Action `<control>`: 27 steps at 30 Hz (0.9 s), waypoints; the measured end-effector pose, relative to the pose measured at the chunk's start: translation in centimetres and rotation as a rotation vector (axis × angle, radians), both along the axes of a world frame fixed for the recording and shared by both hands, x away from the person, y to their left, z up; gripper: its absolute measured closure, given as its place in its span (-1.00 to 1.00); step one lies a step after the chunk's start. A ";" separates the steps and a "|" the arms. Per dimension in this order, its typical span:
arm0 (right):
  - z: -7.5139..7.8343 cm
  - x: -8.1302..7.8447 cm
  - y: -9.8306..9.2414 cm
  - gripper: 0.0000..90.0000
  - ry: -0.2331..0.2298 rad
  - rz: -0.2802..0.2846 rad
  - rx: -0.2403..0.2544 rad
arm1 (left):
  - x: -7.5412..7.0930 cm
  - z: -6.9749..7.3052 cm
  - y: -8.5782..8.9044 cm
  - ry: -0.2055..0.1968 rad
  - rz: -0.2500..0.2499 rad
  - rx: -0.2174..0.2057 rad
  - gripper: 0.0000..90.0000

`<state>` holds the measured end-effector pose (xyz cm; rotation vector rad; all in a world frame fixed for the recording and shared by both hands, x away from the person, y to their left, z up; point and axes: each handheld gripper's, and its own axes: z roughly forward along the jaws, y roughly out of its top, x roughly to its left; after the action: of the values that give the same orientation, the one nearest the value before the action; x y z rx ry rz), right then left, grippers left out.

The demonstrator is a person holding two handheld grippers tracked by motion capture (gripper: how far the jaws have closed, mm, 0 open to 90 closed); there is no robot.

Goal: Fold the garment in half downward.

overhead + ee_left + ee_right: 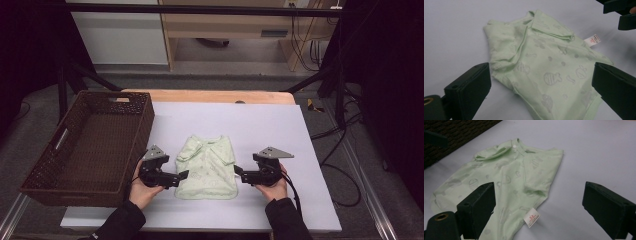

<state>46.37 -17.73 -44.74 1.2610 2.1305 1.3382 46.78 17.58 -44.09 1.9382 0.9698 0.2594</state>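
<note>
A small pale green baby shirt (207, 167) with a faint fish print lies flat on the white table cover, sleeves folded inward. My left gripper (183, 176) hovers at the shirt's left edge, jaws open, nothing pressed between them. In the left gripper view the shirt (544, 62) spreads out ahead of the wide black jaws. My right gripper (238, 173) hangs at the shirt's right edge, also open. The right gripper view has the shirt (506, 182) and its white label (532, 217) lying between and beyond the jaws, untouched.
A dark brown woven basket (50, 165) stands at the table's left, close to my left hand. The white cover (260, 125) runs bare behind and right of the shirt. Dark frame legs and cables stand past the table's far edge.
</note>
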 end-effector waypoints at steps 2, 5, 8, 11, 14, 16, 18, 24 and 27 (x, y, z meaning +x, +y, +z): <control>0.1 0.3 0.0 -0.74 0.001 -0.006 -0.003 | 0.3 0.2 -0.2 -0.002 0.004 -0.002 -0.96; 0.2 1.0 0.0 -0.74 -0.005 -0.016 -0.007 | 0.9 0.3 -0.4 -0.006 0.009 -0.002 -0.95; 0.3 1.5 0.0 -0.74 -0.007 -0.021 -0.011 | 1.5 0.5 -0.7 -0.010 0.008 0.002 -0.95; 0.4 2.1 0.1 -0.74 -0.010 -0.029 -0.012 | 2.0 0.6 -1.0 -0.015 0.010 -0.004 -0.95; 0.3 2.7 0.2 -0.74 -0.008 -0.035 -0.011 | 2.7 0.6 -1.2 -0.021 0.015 0.000 -0.95; 0.2 3.1 0.3 -0.74 -0.005 -0.040 -0.017 | 3.1 0.6 -1.3 -0.020 0.018 0.000 -0.95; 0.2 3.5 0.4 -0.74 -0.003 -0.043 -0.022 | 3.5 0.6 -1.4 -0.015 0.023 0.002 -0.94; 0.1 5.0 0.7 -0.73 0.003 -0.061 -0.029 | 5.0 0.4 -1.5 -0.012 0.052 0.011 -0.93; -0.2 5.7 1.2 -0.71 0.019 -0.060 -0.029 | 5.8 0.1 -1.6 -0.012 0.064 0.015 -0.92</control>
<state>52.04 -16.52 -44.94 1.3200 2.0997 1.2720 52.60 16.01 -43.94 1.9191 1.0256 0.3153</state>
